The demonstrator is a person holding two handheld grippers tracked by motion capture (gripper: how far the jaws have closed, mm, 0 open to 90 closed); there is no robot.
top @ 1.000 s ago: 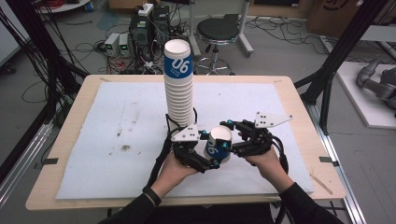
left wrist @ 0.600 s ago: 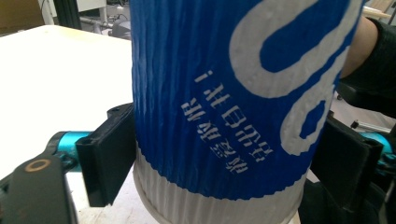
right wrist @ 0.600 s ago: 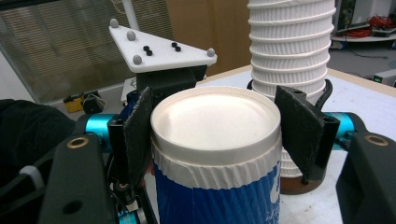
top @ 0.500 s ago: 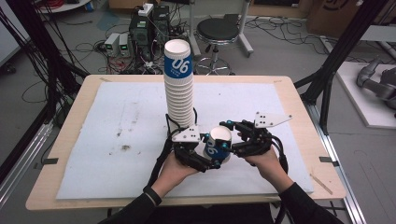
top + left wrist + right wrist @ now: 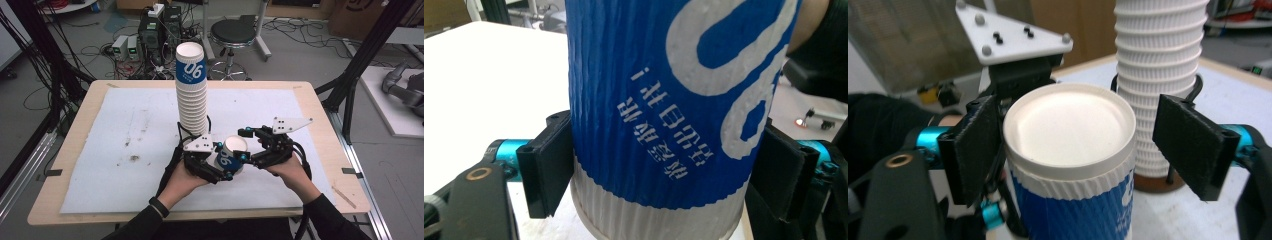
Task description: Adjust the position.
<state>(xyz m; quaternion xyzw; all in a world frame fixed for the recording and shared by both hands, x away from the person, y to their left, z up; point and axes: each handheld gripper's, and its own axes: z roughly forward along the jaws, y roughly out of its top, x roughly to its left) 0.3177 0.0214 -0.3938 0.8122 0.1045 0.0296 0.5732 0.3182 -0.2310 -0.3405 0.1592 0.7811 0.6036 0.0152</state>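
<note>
Now the upturned paper cup (image 5: 231,156) is hanging just above the worktop (image 5: 125,150), beside the tall stack (image 5: 191,95); light and crushable, best gripped mid-wall. Left claw (image 5: 225,167) is closing on its ribbed sides, while right claw (image 5: 246,145) is opening off its base.

From my feed: left gripper (image 5: 226,167) and right gripper (image 5: 248,145) both black, cyan fittings near flat pads, grey screw-studded triangular plate on top, black cables trailing; black sleeves.
</note>
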